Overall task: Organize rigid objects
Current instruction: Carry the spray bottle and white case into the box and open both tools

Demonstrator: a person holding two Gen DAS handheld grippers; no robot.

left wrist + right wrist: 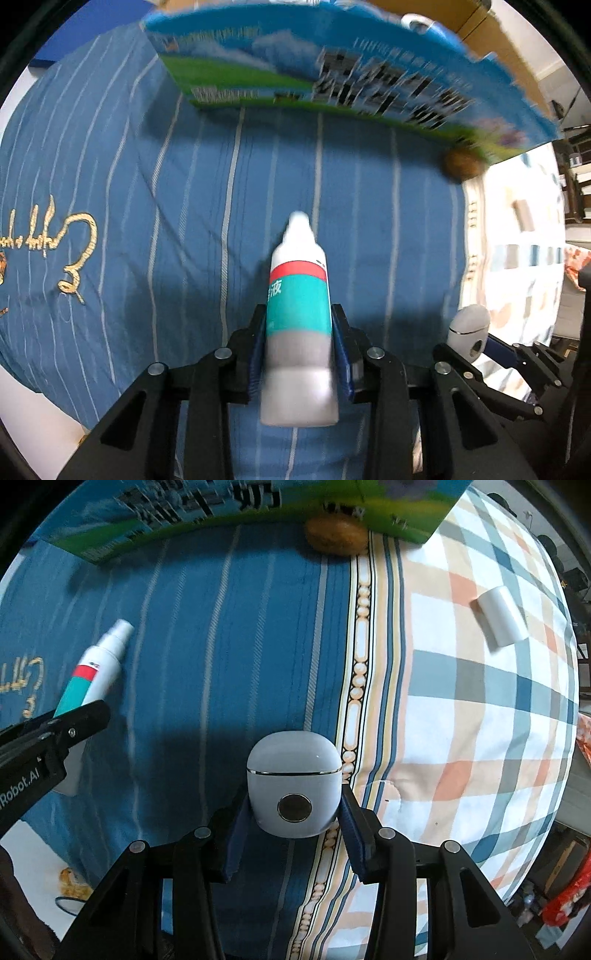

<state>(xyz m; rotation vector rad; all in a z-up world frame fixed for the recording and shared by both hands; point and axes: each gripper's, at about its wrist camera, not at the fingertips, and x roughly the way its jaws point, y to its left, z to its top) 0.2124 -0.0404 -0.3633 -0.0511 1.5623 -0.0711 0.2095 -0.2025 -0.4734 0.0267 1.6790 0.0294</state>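
Dropper bottle (299, 317), white with teal and red label, is sitting clamped in the left gripper (300, 354), lower centre of the left wrist view. Right gripper (293, 827) is gripping a white earbud case (293, 786), lower centre of the right wrist view. Below, a blue striped cloth (184, 221) is meeting a plaid sheet (480, 720). A printed carton (332, 74) is spanning the top; 1 brown round object (336, 535) is lying against it; 1 white cylinder (500, 616) is resting upper right.
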